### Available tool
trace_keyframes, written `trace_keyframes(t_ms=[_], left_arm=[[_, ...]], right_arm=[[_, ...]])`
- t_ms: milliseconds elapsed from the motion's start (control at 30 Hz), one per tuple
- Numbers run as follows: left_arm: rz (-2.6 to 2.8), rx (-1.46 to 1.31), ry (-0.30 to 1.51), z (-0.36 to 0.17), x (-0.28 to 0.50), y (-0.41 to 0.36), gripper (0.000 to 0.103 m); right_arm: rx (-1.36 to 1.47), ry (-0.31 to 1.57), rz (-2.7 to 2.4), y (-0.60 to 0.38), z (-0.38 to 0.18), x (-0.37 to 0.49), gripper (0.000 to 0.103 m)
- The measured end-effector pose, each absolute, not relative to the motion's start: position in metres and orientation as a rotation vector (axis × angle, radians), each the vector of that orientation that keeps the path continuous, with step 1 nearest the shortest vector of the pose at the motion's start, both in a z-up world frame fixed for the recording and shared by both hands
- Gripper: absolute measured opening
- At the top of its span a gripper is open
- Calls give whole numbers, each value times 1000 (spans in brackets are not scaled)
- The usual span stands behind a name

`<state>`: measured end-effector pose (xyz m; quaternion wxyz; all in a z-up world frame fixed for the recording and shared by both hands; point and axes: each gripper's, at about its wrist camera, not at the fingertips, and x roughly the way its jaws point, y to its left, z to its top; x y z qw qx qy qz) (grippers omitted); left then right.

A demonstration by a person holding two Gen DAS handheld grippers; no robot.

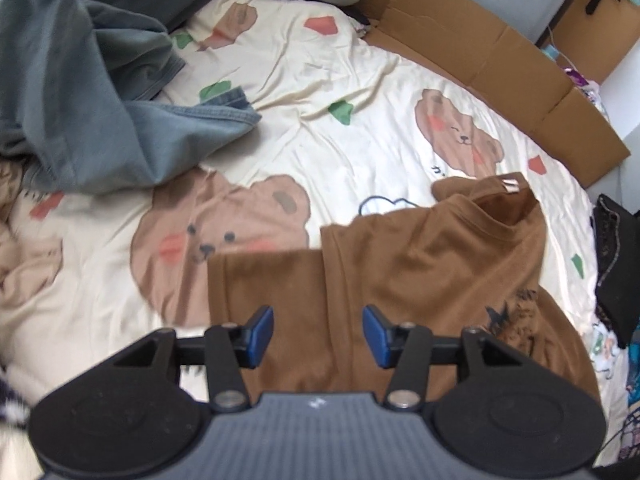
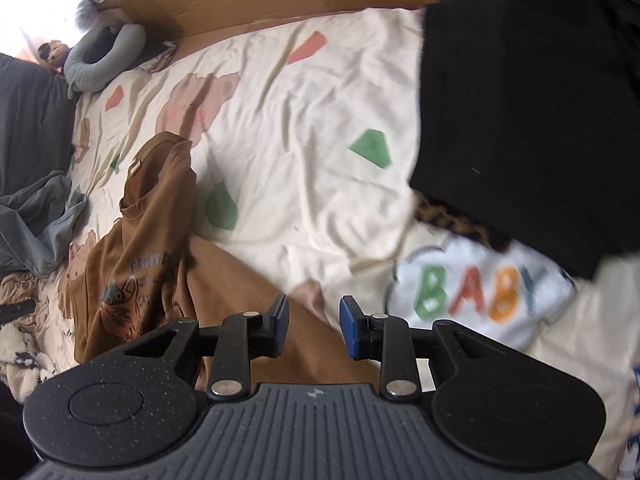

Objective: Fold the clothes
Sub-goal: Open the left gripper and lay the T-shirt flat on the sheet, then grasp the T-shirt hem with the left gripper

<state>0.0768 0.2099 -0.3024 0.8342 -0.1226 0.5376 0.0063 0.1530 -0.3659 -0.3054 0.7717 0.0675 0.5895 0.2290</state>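
A brown T-shirt (image 1: 420, 264) lies partly folded on the cream bear-print bedsheet (image 1: 312, 120), collar at the far right, a dark print near its right side. My left gripper (image 1: 318, 330) hovers over the shirt's near part, blue pads apart, nothing between them. In the right wrist view the same brown T-shirt (image 2: 160, 248) stretches from the left down under my right gripper (image 2: 313, 322), which stands open over the shirt's edge, pads clear of the cloth.
A heap of grey-blue clothes (image 1: 80, 92) lies at the left. Flattened cardboard (image 1: 500, 52) lines the far edge of the bed. A black garment (image 2: 528, 112) lies on the right, beside a "BABY" print (image 2: 476, 288). A grey neck pillow (image 2: 100, 60) rests far left.
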Motion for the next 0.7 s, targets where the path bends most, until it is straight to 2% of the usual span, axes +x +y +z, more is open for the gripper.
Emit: trace_keyframes(t_ms=[400, 467, 700], left_arm=[[-43, -158, 1094, -341, 149, 206, 50], [-45, -145, 1093, -350, 161, 204, 49], [-42, -63, 1099, -378, 188, 186, 49]], right_arm=[[215, 1239, 592, -292, -336, 190, 31], [219, 1238, 610, -286, -337, 190, 38], [202, 1236, 640, -269, -346, 196, 38]])
